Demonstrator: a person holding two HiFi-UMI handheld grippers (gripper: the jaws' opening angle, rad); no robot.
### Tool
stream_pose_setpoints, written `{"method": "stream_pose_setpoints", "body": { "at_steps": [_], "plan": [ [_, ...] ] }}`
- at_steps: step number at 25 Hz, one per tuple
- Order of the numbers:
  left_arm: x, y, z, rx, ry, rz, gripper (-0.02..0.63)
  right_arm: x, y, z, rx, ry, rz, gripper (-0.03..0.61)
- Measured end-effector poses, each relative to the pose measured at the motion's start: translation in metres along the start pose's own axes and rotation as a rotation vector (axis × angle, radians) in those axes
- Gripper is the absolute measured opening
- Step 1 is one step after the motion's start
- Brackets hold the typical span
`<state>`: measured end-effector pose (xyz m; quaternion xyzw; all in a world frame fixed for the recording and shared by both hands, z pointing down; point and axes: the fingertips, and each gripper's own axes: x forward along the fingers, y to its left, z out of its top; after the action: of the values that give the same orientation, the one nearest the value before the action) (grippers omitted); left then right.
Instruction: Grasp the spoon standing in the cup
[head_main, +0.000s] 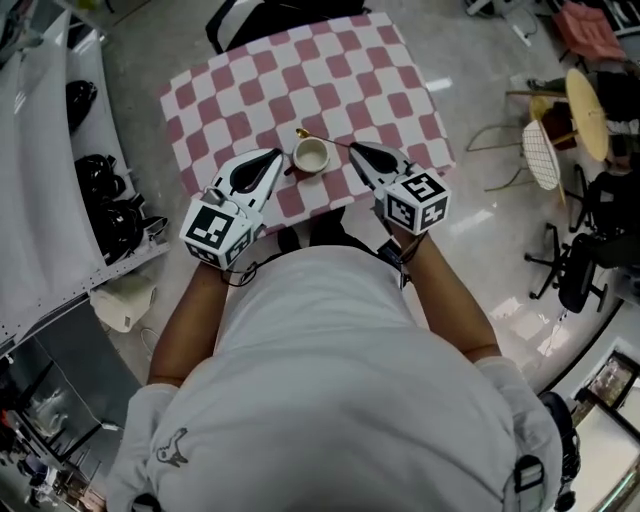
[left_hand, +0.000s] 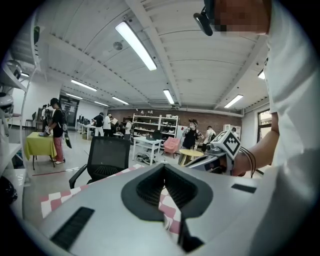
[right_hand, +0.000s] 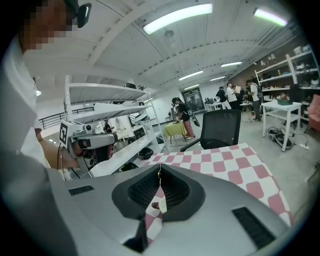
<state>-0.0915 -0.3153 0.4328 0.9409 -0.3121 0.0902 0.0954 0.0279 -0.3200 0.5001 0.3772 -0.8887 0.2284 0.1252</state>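
Right gripper (head_main: 356, 150) sits at 3 o'clock of the cup (head_main: 311, 157), jaws pinched on the spoon (head_main: 322, 139) handle. Left gripper (head_main: 279, 158) at 9 o'clock, jaws together, nothing between them.

bright ceiling tubes (left_hand: 136, 46) | floor (head_main: 480, 215) glare | fisheye edges (dark vignette) | sharp

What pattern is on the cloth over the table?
Pink and white checks, like a chessboard. The checked tablecloth shows best in the head view.
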Motion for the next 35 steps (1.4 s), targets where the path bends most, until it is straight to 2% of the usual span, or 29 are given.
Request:
{"method": "stream_pose_setpoints", "body": {
  "at_steps": [10,19,29,35],
  "plan": [
    [-0.039,-0.014,0.017,0.03,-0.078,-0.011,0.011,-0.027,0.034,0.017,-0.053,-0.064,-0.063,0.034],
    [-0.048,-0.033,0.011,0.028,-0.087,-0.036,0.011,-0.062,0.048,0.008,-0.055,-0.087,-0.1,0.034],
    [-0.026,-0.08,0.014,0.016,-0.071,0.008,0.012,-0.101,0.031,0.001,-0.055,-0.085,-0.039,0.034],
    [-0.008,-0.123,0.003,0.0,-0.046,0.043,0.011,-0.142,0.018,-0.014,-0.065,-0.09,0.0,0.034]
  ]
}}
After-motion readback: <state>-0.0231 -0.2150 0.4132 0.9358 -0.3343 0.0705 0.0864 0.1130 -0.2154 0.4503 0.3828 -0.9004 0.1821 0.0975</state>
